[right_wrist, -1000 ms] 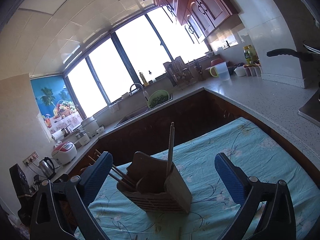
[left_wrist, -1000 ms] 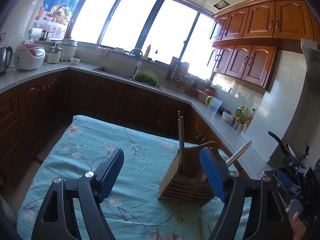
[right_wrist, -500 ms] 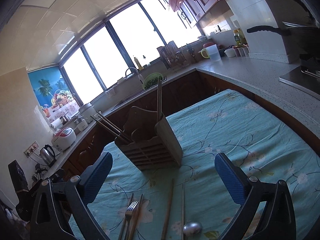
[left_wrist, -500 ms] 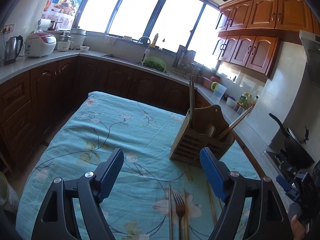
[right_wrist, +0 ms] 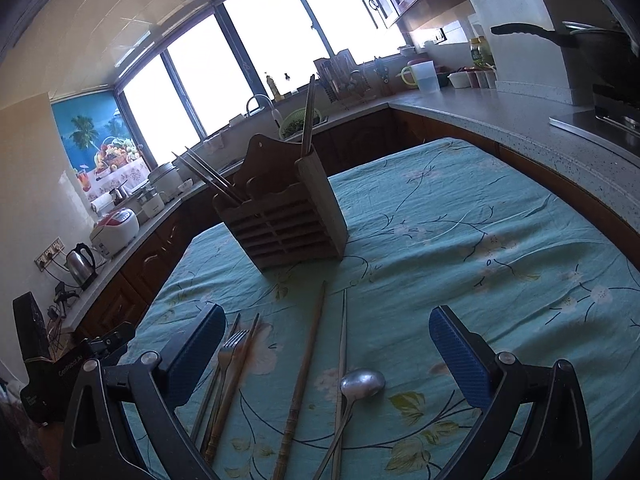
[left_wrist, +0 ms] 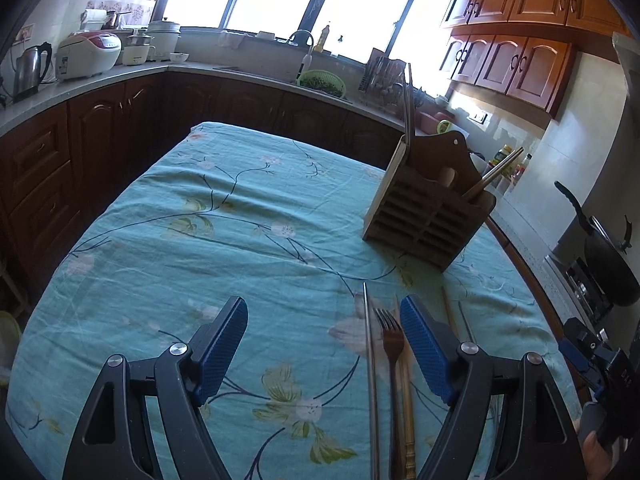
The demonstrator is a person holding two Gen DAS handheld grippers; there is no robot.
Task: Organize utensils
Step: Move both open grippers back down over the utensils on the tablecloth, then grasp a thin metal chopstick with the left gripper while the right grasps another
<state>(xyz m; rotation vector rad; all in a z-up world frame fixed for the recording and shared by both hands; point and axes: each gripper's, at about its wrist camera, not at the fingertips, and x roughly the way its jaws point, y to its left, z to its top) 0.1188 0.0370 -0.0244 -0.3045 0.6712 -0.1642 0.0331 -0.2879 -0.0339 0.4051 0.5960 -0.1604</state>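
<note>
The left gripper (left_wrist: pixel 323 344) and right gripper (right_wrist: pixel 326 356) both hang wide open, holding nothing; the brown metal fork (left_wrist: pixel 390 332) lies lengthwise by the left one's right finger, tines toward the slatted wooden holder (left_wrist: pixel 428 216)

Both grippers have drawn back from the wooden holder (right_wrist: pixel 286 216), which sat close between their fingers 1 s ago and now stands farther off. The fork (right_wrist: pixel 228 354), spoon (right_wrist: pixel 362 383) and loose chopsticks (right_wrist: pixel 306 360) have come into view on the tablecloth (right_wrist: pixel 460 240).
</note>
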